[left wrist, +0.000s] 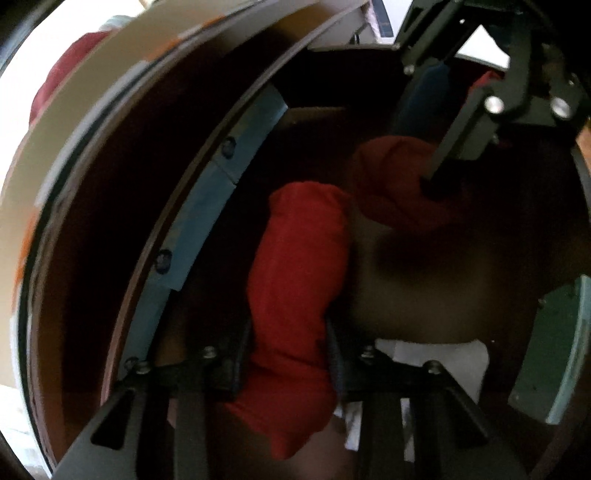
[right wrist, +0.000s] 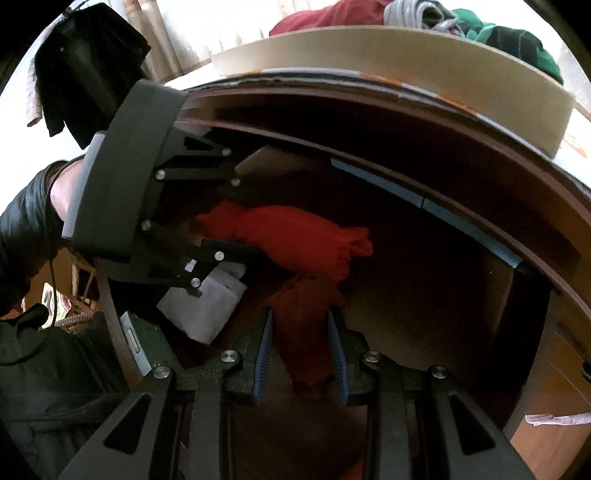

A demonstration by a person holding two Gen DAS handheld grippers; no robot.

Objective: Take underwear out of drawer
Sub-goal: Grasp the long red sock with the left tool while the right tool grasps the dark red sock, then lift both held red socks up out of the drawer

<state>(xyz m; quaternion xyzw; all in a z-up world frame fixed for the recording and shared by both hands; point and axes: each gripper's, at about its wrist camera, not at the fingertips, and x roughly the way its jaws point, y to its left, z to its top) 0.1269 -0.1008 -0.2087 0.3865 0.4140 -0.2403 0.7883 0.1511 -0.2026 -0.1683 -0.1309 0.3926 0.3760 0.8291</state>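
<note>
Two red pieces of underwear, both inside the open drawer (right wrist: 461, 280), and each has a hand-held gripper on it right now. Start with the longer red roll (left wrist: 299, 295): in the left wrist view it lies lengthwise straight along the left hand-held gripper (left wrist: 288, 354), running away from the camera toward the drawer's back, and its near end sits between the two fingers, which press on its sides. So that one reads as pinched.

Just beyond the roll's far end and to its right lies the second red bundle (left wrist: 391, 181), and the right hand-held gripper (left wrist: 439, 184) comes down onto it from above. Switch to the right wrist view and that second red bundle (right wrist: 306, 332) hangs between the blue-ribbed pads (right wrist: 338, 354), narrowed around it; the grip looks real, though the cloth is loose and thin there.

Beside the roll, on the side away from the blue-grey drawer rail (left wrist: 207, 206), a white folded cloth (left wrist: 439, 358) rests on the drawer floor, touching or nearly touching the left tool's linkage.

The relation that matters, as I judge it: both garments lie low in the drawer with its wooden front and sides around them, so the way out is upward and back toward the person. More clothing sits on the worktop above (right wrist: 332, 18).
</note>
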